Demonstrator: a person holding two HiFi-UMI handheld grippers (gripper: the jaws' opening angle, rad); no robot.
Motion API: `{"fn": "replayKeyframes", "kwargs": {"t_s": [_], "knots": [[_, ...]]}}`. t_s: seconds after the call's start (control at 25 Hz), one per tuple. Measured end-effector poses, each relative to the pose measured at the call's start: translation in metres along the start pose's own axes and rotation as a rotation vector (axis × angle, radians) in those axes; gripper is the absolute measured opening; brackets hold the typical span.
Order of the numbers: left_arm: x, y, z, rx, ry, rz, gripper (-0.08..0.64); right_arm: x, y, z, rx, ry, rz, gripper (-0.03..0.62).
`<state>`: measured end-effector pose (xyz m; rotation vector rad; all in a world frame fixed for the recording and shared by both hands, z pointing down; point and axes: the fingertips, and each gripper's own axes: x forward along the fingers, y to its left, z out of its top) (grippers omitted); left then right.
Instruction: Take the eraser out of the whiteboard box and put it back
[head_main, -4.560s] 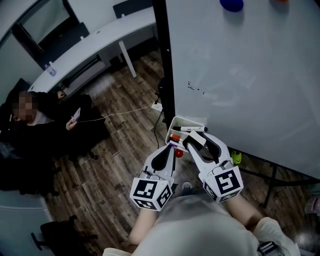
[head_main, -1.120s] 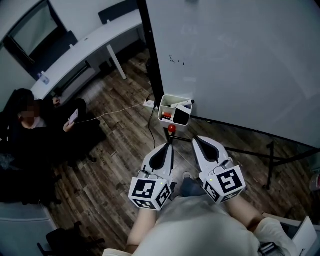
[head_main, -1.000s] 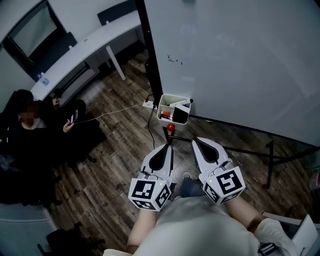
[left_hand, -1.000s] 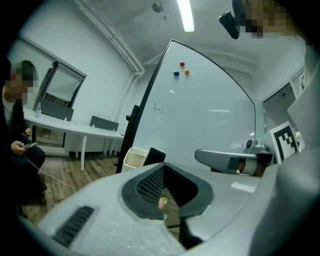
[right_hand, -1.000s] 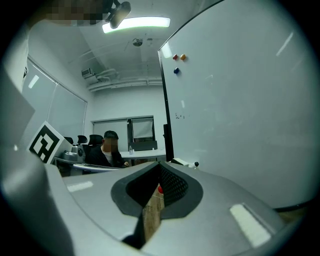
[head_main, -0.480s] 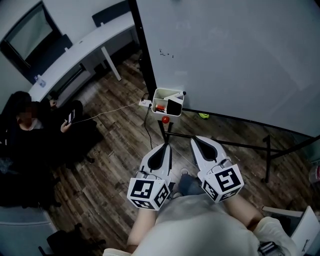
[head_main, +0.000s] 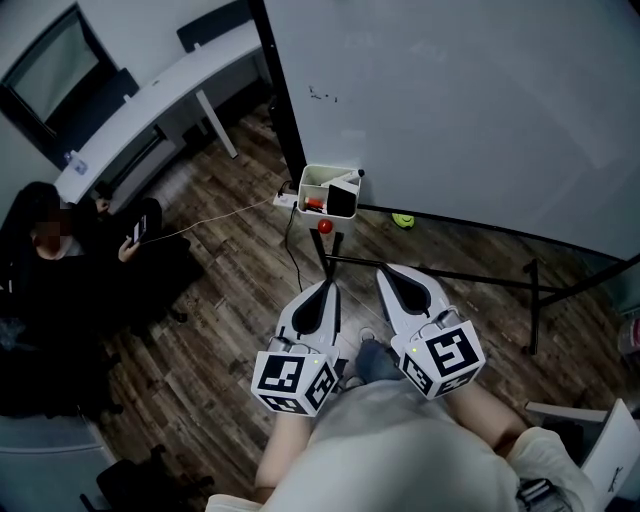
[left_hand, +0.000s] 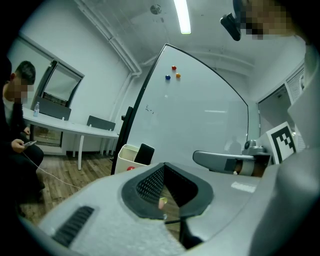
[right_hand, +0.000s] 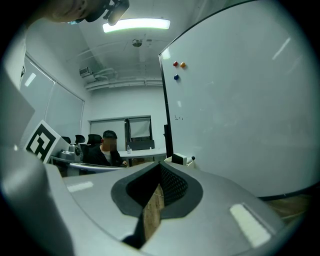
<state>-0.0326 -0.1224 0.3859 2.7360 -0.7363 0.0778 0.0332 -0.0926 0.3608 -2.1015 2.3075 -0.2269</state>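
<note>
The white whiteboard box (head_main: 318, 178) hangs at the board's lower left corner, with the black eraser (head_main: 343, 199) standing upright in its right side beside a marker. My left gripper (head_main: 331, 284) and right gripper (head_main: 381, 270) sit side by side well short of the box, over the floor, both shut and holding nothing. In the left gripper view the box (left_hand: 127, 153) and eraser (left_hand: 145, 154) lie ahead beyond the left gripper (left_hand: 164, 165), with the right gripper (left_hand: 197, 157) to its right. The right gripper view shows the box (right_hand: 177, 160) past the right gripper (right_hand: 160, 167).
The big whiteboard (head_main: 460, 110) stands on a black frame with a floor bar (head_main: 440, 273). A red knob (head_main: 324, 227) is below the box; a green object (head_main: 402, 220) lies on the wood floor. A seated person (head_main: 50, 255) and a white desk (head_main: 150, 100) are at left.
Earlier the right gripper reached the box with the eraser at its tip. Now the eraser stands in the box and both grippers have drawn back from it, shut and empty.
</note>
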Motion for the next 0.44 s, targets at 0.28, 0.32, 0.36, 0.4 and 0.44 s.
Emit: {"fn": "replayKeyframes", "kwargs": {"t_s": [0.28,0.32,0.36,0.4,0.44], "knots": [[-0.002,-0.0056,-0.0021,0.002,-0.003,-0.006,0.002,-0.0048,0.0008,-0.0018,-0.005,0.001,-0.006,0.003],[-0.0027,-0.0064,-0.0022,0.001,-0.004,-0.006,0.002,-0.0058,0.0012,-0.0017,-0.005,0.001,-0.006,0.003],[-0.0033,-0.0073,-0.0024,0.001,-0.004,-0.007,0.002,-0.0069,0.0015,-0.0016,-0.005,0.0,-0.007,0.003],[-0.0039,-0.0084,-0.0028,0.001,-0.003,-0.008,0.002,-0.0081,0.0017,-0.0018,-0.004,0.0,-0.009,0.003],[-0.0044,-0.0095,-0.0031,0.001,-0.003,-0.009,0.002,-0.0094,0.0018,-0.0019,-0.003,-0.001,-0.011,0.003]]}}
